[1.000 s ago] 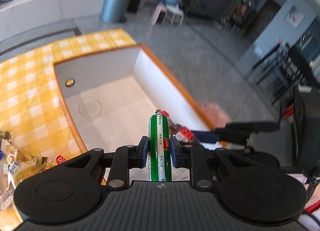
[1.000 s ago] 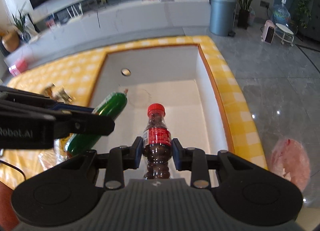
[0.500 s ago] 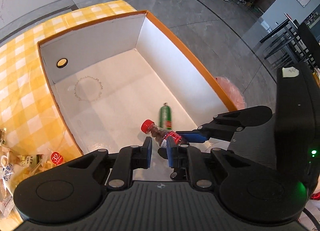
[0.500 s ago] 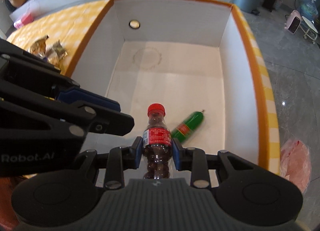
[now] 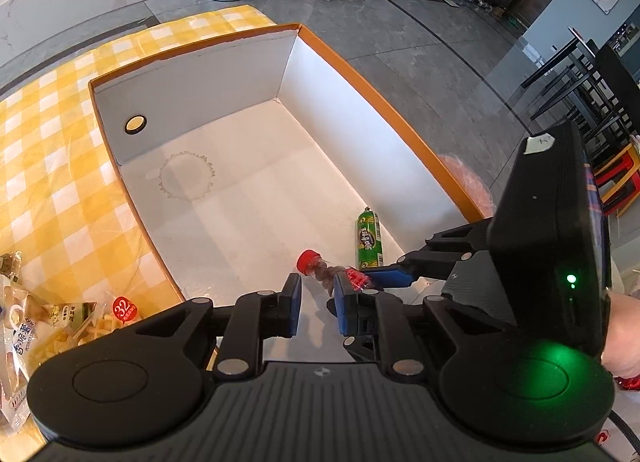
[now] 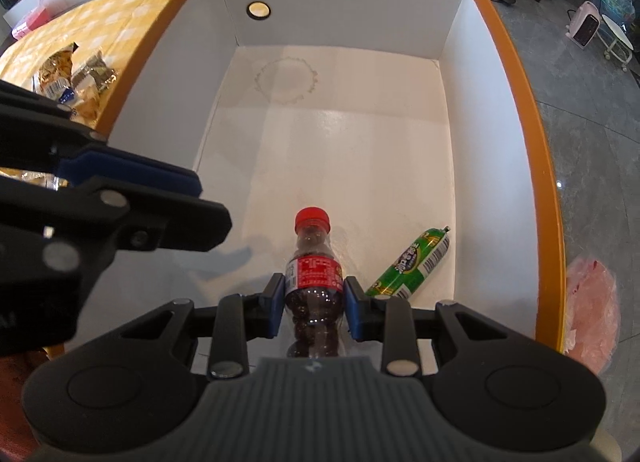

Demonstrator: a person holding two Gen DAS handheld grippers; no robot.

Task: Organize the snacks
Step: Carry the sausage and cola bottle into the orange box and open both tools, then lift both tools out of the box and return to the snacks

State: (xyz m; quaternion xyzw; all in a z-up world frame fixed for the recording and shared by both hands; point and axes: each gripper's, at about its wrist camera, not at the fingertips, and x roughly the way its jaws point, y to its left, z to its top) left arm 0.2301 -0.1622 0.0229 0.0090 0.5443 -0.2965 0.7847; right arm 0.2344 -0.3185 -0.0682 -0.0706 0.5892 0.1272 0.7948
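A small cola bottle [image 6: 314,274] with a red cap is held in my right gripper [image 6: 314,298], low inside the white box with an orange rim [image 6: 536,133]. It also shows in the left wrist view [image 5: 320,266]. A green sausage stick [image 6: 412,264] lies on the box floor to the bottle's right, near the right wall; in the left wrist view it is the green stick [image 5: 369,238]. My left gripper [image 5: 316,302] is open and empty above the box's near left part.
Several snack packets [image 5: 48,322] lie on the yellow checked tablecloth [image 5: 48,165] left of the box; more packets [image 6: 76,77] show in the right wrist view. A pink bag [image 6: 592,310] lies on the grey floor to the right.
My left gripper let go of the green sausage stick, which now lies on the box floor, and has opened wider. My right gripper has lowered the cola bottle deeper into the box.
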